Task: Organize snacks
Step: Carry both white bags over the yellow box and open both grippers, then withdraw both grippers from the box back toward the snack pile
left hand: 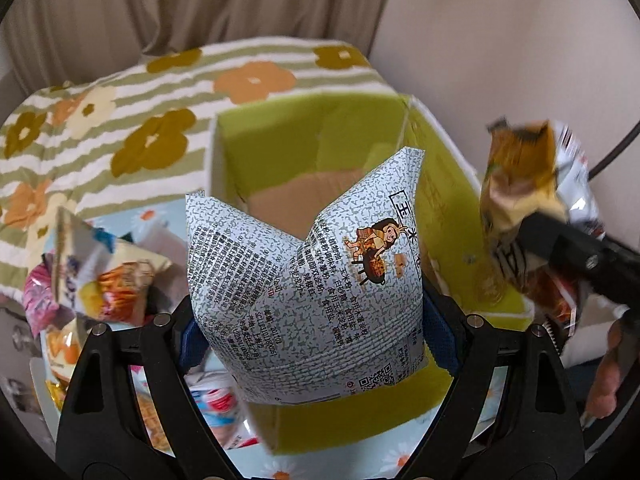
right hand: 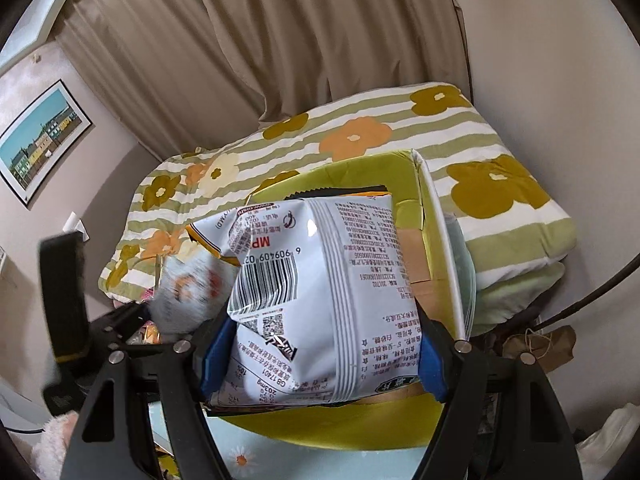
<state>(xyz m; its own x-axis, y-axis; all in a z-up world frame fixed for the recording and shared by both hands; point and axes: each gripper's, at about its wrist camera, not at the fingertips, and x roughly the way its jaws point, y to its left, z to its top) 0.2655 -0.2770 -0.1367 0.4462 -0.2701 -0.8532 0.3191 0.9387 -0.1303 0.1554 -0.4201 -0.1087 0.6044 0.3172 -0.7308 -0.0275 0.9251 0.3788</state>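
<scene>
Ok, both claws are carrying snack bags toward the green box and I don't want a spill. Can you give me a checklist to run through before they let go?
1. Left claw gripping the speckled grey snack bag: ok, blue pads press both sides.
2. Right claw gripping the white snack bag: ok.
3. Green cardboard box open on top: ok.
4. Room inside the box: ok, the brown floor shows and looks bare, though the bags hide part.
5. Each bag over the opening: cannot tell; both hang near the front rim.
6. The two claws clear of each other: ok in the left wrist view, though close.
</scene>
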